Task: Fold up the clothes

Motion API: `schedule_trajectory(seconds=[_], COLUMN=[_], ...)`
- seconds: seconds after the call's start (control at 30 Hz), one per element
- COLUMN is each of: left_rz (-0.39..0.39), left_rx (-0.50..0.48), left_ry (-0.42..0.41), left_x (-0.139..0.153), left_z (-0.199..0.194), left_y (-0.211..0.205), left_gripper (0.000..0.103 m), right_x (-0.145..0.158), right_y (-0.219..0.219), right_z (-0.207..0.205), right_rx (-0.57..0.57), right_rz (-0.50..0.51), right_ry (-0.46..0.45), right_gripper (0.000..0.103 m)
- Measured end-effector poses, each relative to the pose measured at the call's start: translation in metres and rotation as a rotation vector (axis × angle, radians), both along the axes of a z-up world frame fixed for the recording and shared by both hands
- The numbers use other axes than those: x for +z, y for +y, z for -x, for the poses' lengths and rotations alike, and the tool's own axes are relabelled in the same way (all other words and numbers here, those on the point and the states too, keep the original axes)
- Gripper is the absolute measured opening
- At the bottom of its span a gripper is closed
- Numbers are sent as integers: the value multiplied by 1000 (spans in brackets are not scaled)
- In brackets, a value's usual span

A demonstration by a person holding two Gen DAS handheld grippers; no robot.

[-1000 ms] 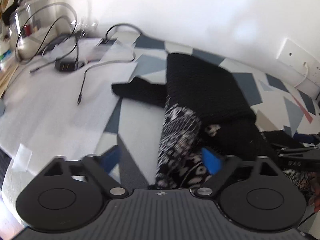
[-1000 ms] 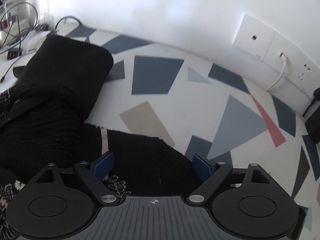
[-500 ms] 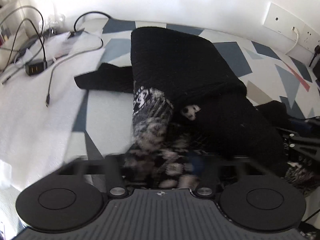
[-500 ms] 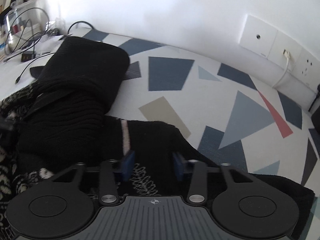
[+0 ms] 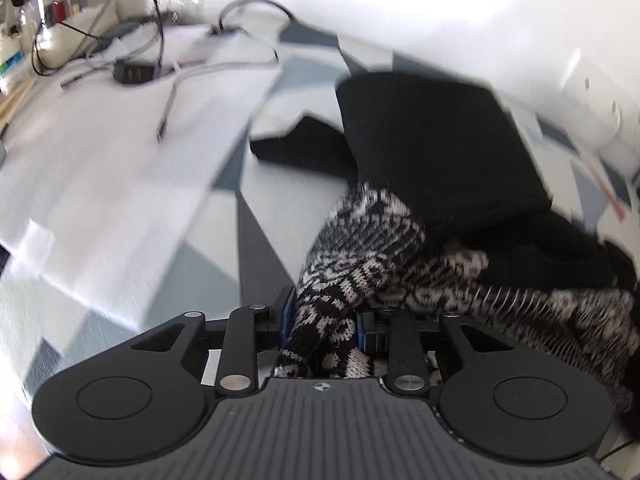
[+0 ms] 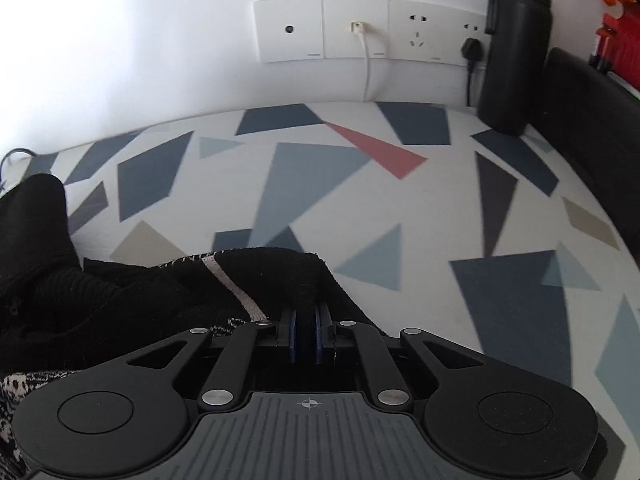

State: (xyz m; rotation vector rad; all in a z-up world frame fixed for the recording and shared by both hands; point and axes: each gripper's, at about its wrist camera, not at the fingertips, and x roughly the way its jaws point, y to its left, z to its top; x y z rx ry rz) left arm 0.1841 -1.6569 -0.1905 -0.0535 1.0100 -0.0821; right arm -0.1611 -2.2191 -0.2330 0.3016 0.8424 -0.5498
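A black knit sweater [image 5: 432, 140] with a black-and-white patterned part [image 5: 360, 236] lies crumpled on the patterned tablecloth [image 6: 400, 208]. In the left wrist view my left gripper [image 5: 324, 316] has a bunched fold of the patterned knit between its blue pads, and its jaws are closing on it. In the right wrist view my right gripper [image 6: 306, 328] is shut on the black edge of the sweater [image 6: 160, 304], just right of a pale stripe [image 6: 232, 284]. The cloth hides both pad faces.
Cables and a black adapter [image 5: 132, 72] lie on a white sheet [image 5: 100, 152] at the far left. Wall sockets [image 6: 360, 28] and a black bottle [image 6: 516, 48] stand at the back right, beside a dark padded object [image 6: 592, 128].
Both grippers went from wide open to closed on the sweater. The left one dropped onto the patterned fold. The right one rolled and swung right, bringing the sockets and bottle into view.
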Motion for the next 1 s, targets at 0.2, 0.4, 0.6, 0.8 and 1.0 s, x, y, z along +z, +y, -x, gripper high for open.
schedule_trajectory(seconds=[0.2,0.4,0.6,0.8,1.0], left_rz=[-104,-91,-55,-65,-70], left_rx=[-57,-34,46,37,36], left_ry=[-20,-17,28,32,37], left_x=[-3,-6,-14,-19,-23], left_z=[-3,-6,-17,-22,-25], left_y=[-21,-22,-7,-7,-6], left_gripper=[30,38,81,93,103], right_x=[-5,7,31,28,-4], right_y=[12,7,10,36,55], right_z=[2,17,55,67,49], right_rx=[36,72,49,128,139], right_rz=[17,-66,-134,-116,-30], right_ry=[29,-37,-116,-5,154], right_gripper=[16,74,78,84,92])
